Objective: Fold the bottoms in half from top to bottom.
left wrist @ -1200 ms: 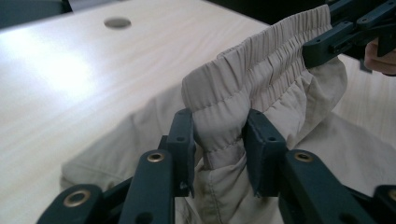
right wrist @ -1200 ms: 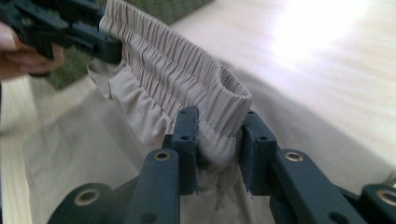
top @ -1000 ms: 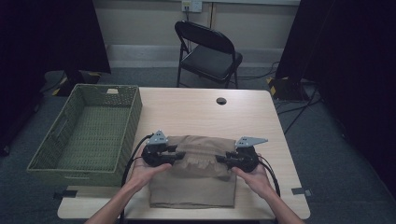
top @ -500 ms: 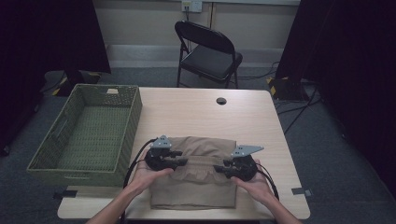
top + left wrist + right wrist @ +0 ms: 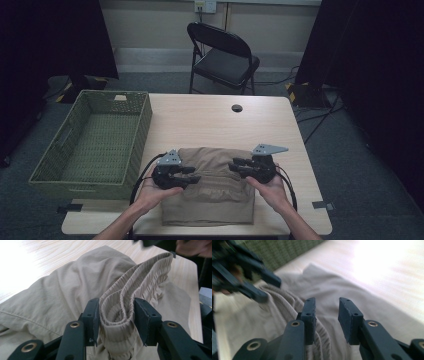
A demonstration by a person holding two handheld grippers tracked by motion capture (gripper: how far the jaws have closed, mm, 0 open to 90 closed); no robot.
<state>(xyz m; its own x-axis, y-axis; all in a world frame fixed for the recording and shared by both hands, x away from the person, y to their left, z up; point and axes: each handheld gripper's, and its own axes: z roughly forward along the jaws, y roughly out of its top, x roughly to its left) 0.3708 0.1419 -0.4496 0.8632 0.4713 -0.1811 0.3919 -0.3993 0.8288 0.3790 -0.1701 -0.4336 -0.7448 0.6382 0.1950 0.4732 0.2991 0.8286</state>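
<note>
Folding step: left gripper (image 5: 117, 322) clamps the beige fabric shorts' elastic waistband (image 5: 130, 297); right gripper (image 5: 326, 320), narrowly parted and empty, must grab next.

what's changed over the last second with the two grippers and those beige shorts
The right gripper has come slightly nearer the person along the beige shorts; its jaws opened a little, then closed a little, and now stand apart with nothing pinched between them. The left gripper has eased its jaws closer around the gathered waistband. The green basket, table and chair are unchanged.
</note>
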